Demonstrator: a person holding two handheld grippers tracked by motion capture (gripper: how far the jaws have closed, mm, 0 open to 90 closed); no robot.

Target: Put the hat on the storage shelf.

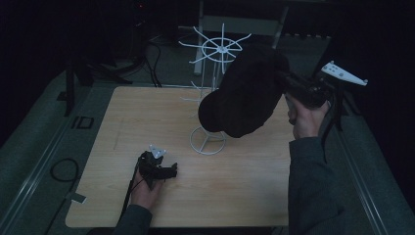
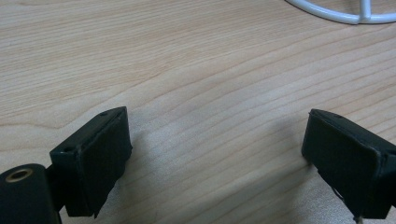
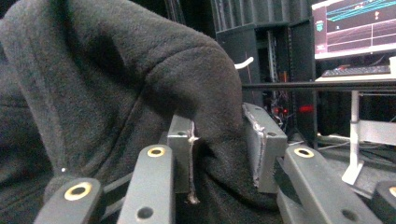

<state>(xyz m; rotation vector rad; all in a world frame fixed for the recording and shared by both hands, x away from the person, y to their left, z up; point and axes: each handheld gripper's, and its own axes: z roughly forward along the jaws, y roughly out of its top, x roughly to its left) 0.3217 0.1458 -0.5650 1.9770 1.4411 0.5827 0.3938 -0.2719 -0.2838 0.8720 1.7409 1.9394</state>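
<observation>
1. High view: the right tool (image 1: pixel 286 82) is held up over the far right part of the surface (image 1: pixel 235 196), with a black fleece cap (image 1: pixel 244 93) hanging from its tip.
2. Right gripper view: the right tool (image 3: pixel 217 154) has a fold of the black fleece cap (image 3: pixel 116 84) between its two grey pads, which press on the fabric from both sides; it is clamped on the cap.
3. High view: the cap hangs in front of a white wire rack (image 1: pixel 215 88) that stands on the surface, level with the rack's upper spokes and hiding part of its stem. Whether cap and rack touch cannot be told.
4. High view: the left tool (image 1: pixel 164 169) lies low on the near left part of the surface, well apart from the cap.
5. Left gripper view: the left tool (image 2: pixel 215 154) has its jaws spread wide apart with only bare wood between them; the rack's white base ring (image 2: pixel 345 14) curves across the top right corner.
</observation>
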